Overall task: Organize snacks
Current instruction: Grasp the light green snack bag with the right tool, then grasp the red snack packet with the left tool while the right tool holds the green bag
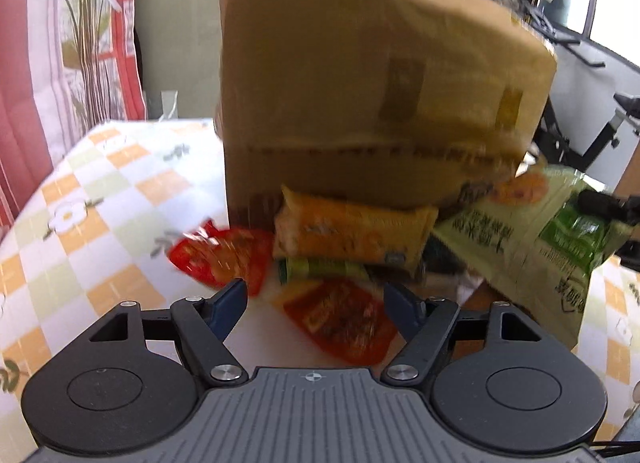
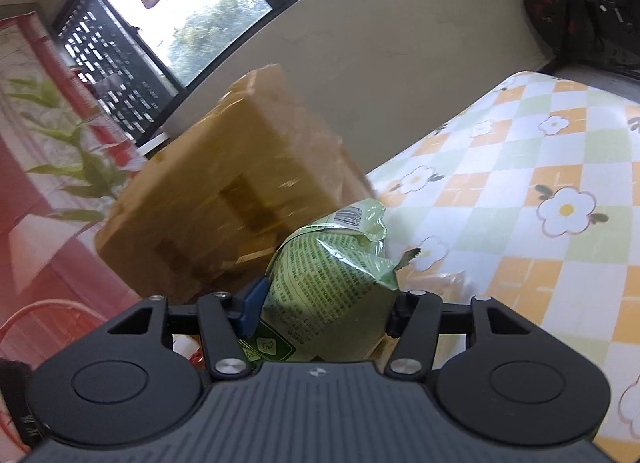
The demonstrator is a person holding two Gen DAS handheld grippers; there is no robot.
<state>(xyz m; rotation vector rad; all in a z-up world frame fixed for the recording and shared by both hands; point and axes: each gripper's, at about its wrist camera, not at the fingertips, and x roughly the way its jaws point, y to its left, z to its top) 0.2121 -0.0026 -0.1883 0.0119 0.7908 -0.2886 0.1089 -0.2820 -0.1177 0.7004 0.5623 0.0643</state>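
A pile of snack packets lies against a brown cardboard box (image 1: 360, 83) on the checked tablecloth (image 1: 100, 203). It holds an orange packet (image 1: 352, 231), a thin green packet (image 1: 320, 267) and a red packet (image 1: 224, 255) to the left. My left gripper (image 1: 314, 295) is open just above a second red packet (image 1: 340, 323), which lies between its fingers untouched. My right gripper (image 2: 326, 307) is shut on a pale green snack bag (image 2: 332, 275), with the blue pad against its side. That green bag (image 1: 520, 239) also shows at the right of the left wrist view. The box (image 2: 224, 203) stands behind it.
A red and white floral fabric (image 1: 40, 63) hangs at the left beyond the table edge. Black exercise equipment (image 1: 580, 131) stands behind the box on the right. The cloth-covered table (image 2: 520, 183) stretches out to the right of the green bag. Windows (image 2: 224, 23) run along the back wall.
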